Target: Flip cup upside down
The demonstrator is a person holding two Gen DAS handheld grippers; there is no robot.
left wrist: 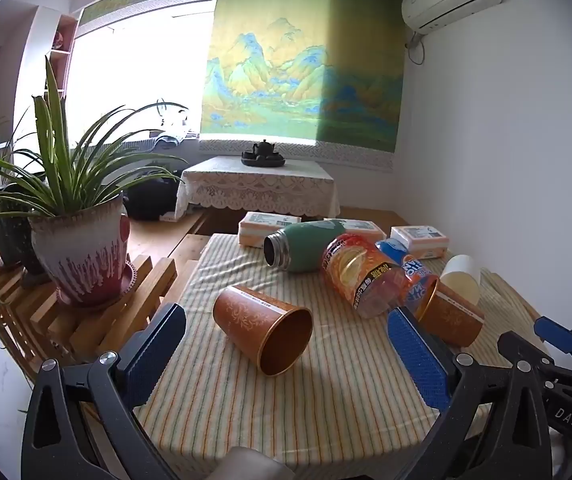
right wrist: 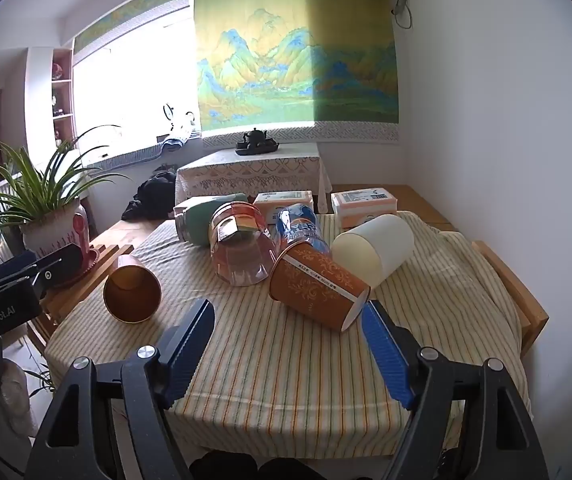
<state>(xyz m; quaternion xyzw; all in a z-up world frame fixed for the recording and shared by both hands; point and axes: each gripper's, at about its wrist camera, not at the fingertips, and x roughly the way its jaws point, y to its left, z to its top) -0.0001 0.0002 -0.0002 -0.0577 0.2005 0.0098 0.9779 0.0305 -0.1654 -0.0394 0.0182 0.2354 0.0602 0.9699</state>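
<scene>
Two orange patterned paper cups lie on their sides on the striped tablecloth. The nearer-left cup (left wrist: 263, 328) has its open mouth toward me; it also shows in the right wrist view (right wrist: 131, 294). The second orange cup (left wrist: 452, 312) (right wrist: 318, 290) lies at the right with its base toward the right wrist camera. A cream cup (left wrist: 462, 278) (right wrist: 374, 248) lies on its side behind it. My left gripper (left wrist: 286, 360) is open, fingers either side of the first cup, just short of it. My right gripper (right wrist: 288, 340) is open and empty, just before the second cup.
A green flask (left wrist: 306, 248), a clear orange-labelled jar (left wrist: 360, 278) and a blue-labelled bottle (right wrist: 300, 222) lie mid-table. Tissue packs (right wrist: 364, 202) sit at the far edge. A potted plant (left wrist: 81, 256) stands on a wooden rack at the left. A wall is at the right.
</scene>
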